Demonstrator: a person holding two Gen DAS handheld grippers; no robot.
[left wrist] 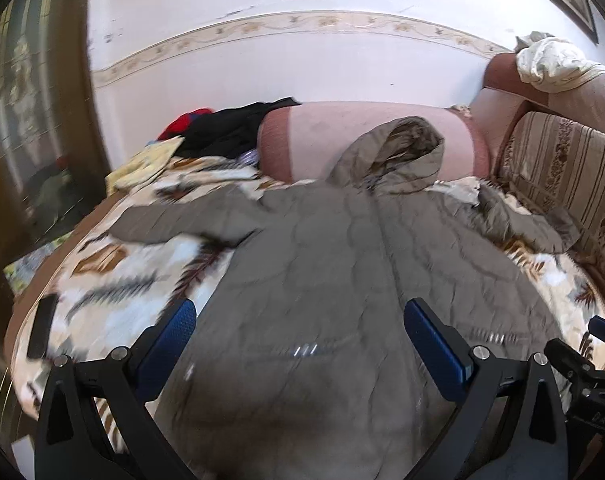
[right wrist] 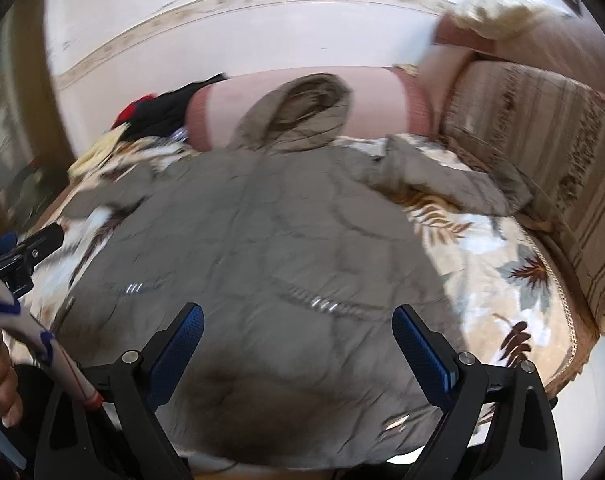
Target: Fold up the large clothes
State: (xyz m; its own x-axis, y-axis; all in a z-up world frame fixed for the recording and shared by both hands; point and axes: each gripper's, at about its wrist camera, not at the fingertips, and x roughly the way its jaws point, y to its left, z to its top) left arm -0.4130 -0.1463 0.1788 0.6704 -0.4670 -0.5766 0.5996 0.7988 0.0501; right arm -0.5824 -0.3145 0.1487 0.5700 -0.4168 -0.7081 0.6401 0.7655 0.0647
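Observation:
A large grey-brown quilted hooded jacket lies flat, front up, on a leaf-patterned bedspread. Its hood rests against a pink bolster, and its sleeves spread to the left and right. My left gripper is open and empty above the jacket's lower part. My right gripper is also open and empty above the lower hem; the jacket fills that view. The right gripper's tip shows at the left wrist view's right edge, and the left gripper's tip at the right wrist view's left edge.
A pink bolster lies along the wall. Black and red clothes are piled at the back left. A striped sofa back runs along the right, with a pale cloth on top. A dark phone lies on the bedspread's left.

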